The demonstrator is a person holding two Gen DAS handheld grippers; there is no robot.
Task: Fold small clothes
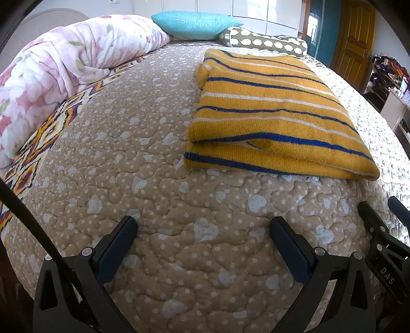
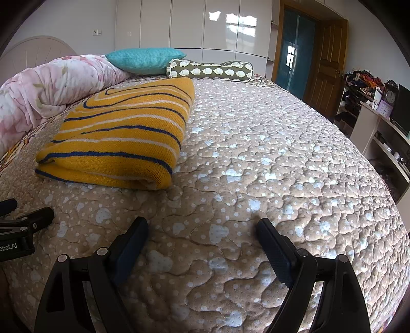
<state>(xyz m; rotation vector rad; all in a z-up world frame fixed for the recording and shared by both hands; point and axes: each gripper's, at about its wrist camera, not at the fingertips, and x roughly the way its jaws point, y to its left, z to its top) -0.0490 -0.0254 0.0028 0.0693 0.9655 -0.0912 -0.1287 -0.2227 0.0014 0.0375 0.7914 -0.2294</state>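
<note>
A yellow knit garment with blue and white stripes (image 1: 271, 112) lies folded in a flat rectangle on the quilted bed; it also shows in the right wrist view (image 2: 120, 133). My left gripper (image 1: 202, 225) is open and empty, low over the quilt, short of the garment's near edge. My right gripper (image 2: 202, 228) is open and empty, over the quilt to the right of the garment. The right gripper's fingers (image 1: 371, 220) show at the right edge of the left wrist view, and the left gripper's fingers (image 2: 30, 217) show at the left edge of the right wrist view.
A beige quilted bedspread (image 2: 282, 153) covers the bed. A rolled pink floral duvet (image 1: 64, 66) lies along the left. A teal pillow (image 1: 194, 24) and a patterned bolster (image 1: 266, 42) sit at the head. A desk and shelves (image 2: 379, 123) stand on the right.
</note>
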